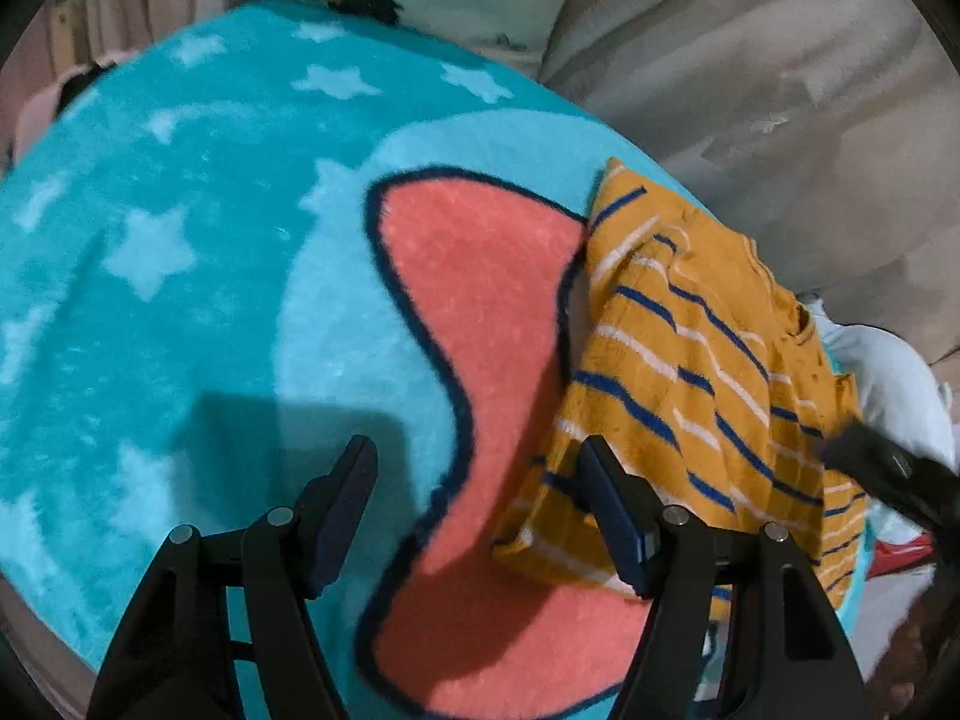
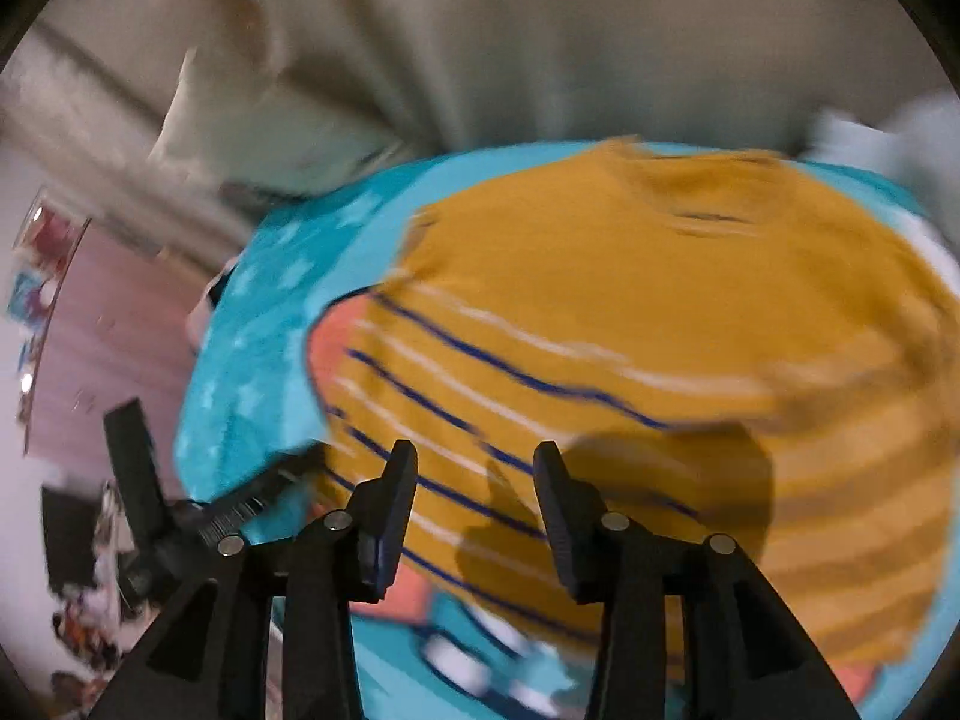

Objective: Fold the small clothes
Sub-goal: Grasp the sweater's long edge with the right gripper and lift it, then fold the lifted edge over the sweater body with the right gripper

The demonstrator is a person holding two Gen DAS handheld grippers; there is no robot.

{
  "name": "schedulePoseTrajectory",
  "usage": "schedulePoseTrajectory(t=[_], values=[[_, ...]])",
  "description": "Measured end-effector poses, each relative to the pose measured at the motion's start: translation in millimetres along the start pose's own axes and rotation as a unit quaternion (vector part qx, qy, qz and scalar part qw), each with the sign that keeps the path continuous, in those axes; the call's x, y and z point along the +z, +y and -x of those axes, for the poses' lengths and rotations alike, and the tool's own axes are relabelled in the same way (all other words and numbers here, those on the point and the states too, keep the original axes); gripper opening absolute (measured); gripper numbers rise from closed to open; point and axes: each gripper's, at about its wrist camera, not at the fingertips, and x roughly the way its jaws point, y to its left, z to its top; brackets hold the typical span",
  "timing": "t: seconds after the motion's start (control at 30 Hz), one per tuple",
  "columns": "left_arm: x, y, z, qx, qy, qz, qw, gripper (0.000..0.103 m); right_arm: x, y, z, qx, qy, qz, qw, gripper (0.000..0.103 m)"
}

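The right wrist view is smeared with motion blur: the mustard-yellow knit garment with blue and white stripes point(image 2: 600, 330) loses its far edge, and clutter at the left point(image 2: 78, 540) is unreadable. In the left wrist view, a dark object point(image 1: 888, 468), possibly the other gripper, is cut off at right.

Striped mustard shirt point(image 1: 690, 372) on turquoise star blanket point(image 1: 198, 192); left gripper point(image 1: 480, 468) jaws apart, empty

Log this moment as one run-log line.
step: folding | striped yellow shirt: on teal star blanket | left gripper: open, empty | right gripper: open, empty, above shirt
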Motion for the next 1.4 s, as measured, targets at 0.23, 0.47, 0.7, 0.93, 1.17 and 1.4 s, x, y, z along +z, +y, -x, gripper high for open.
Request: schedulePoseTrajectory(t=[0.23,0.47,0.7,0.93,1.17,1.4], values=[[-0.3,-9.6,-11.1,-0.062,0.04,-0.027,0.997,0.032,52.8,65.5,-118.1,-0.078,0.084,0.05,0.992,0.047],[-0.5,-9.2,-15.1,-0.094,0.051,-0.009,0.9942,0.029,57.8,106.2,-157.3,-0.195,0.098,0.12,0.969,0.064],[-6.2,-18.4,-8.0,-0.091,0.046,-0.033,0.9942,0.026,41.1,114.8,-163.1,-0.267,0.076,0.173,0.945,0.026],[-2.4,-14.4,39.8,-0.102,-0.005,-0.017,0.9947,0.03,52.5,69.7,-109.6,-0.135,0.033,0.088,0.986,0.012],[-10.2,-73.2,11.1,-0.07,-0.017,-0.126,0.9895,0.064,63.7,45.7,-77.5,-0.052,0.016,0.056,0.997,0.011],[-27.2,-117.2,16.0,-0.099,-0.006,-0.115,0.9884,0.008,57.6,30.2,-42.5,-0.014,-0.01,0.035,0.999,0.011]])
